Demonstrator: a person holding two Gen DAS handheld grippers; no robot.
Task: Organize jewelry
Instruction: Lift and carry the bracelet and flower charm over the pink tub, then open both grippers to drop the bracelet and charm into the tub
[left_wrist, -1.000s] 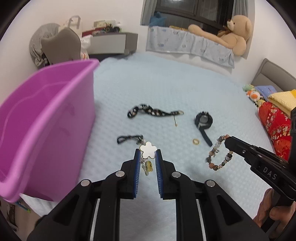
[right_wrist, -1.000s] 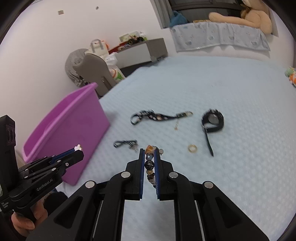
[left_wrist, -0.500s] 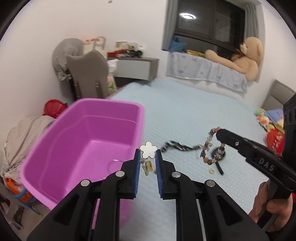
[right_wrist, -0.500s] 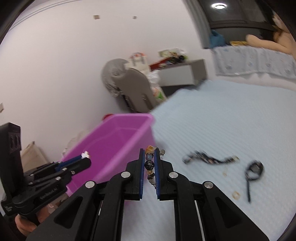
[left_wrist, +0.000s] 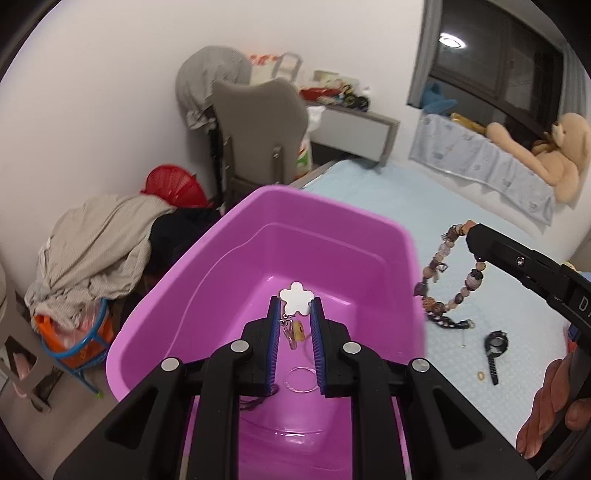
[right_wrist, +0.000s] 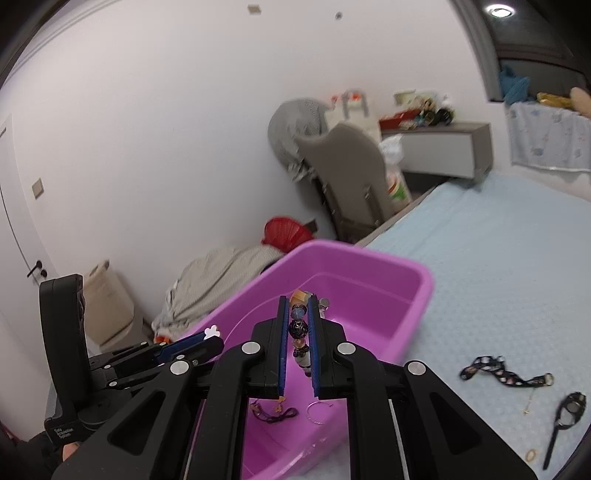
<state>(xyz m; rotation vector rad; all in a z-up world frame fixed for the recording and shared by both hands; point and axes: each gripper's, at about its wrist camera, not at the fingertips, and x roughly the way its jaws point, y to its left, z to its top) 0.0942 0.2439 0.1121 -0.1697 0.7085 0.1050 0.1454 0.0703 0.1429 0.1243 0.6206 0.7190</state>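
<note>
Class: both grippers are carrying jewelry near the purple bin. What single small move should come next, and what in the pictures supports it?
Probably open the left gripper to drop the flower charm keychain. It already hangs over the inside of the purple bin, where a thin ring and dark cord lie. The right gripper, with the beaded bracelet, looks beside the rim.

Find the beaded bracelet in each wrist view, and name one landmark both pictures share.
Left wrist view: beaded bracelet hangs at right from the right gripper, beside the bin.
Right wrist view: centre, pinched in that gripper, above the bin.
Shared landmark: purple bin.
</note>
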